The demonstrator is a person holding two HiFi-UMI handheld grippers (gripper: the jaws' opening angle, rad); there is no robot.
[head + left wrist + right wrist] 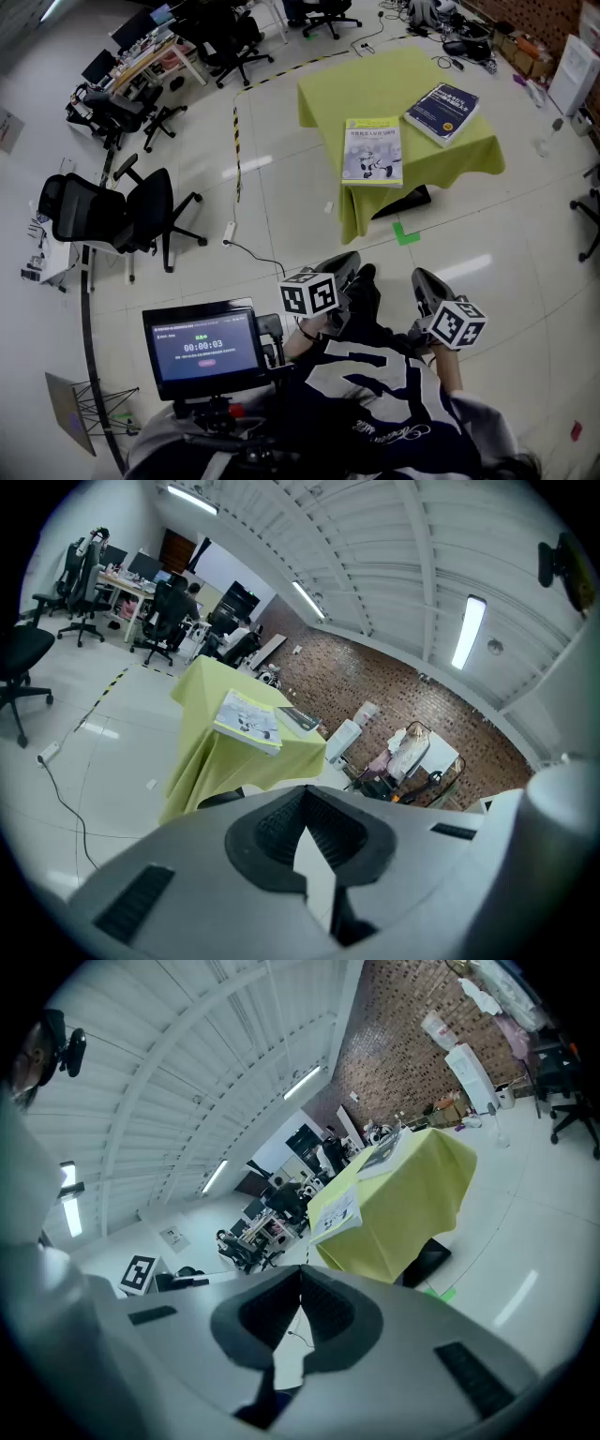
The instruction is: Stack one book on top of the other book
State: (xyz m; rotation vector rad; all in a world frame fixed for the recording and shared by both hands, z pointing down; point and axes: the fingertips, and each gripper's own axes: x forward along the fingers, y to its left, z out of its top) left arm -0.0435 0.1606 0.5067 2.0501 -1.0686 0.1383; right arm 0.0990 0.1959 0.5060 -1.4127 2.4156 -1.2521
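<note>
Both closed and empty, left gripper (302,794) and right gripper (300,1274) face open white floor (291,211); pale paperback book (372,151) hugs the near edge of the yellow-green clothed table (375,80).

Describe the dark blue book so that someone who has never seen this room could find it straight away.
Find the table draped in a yellow-green cloth on the open floor. Two books lie on it, apart; the dark blue book sits by the right edge, turned at an angle. Its dark cover sets it apart from the pale book at the front edge.
</note>
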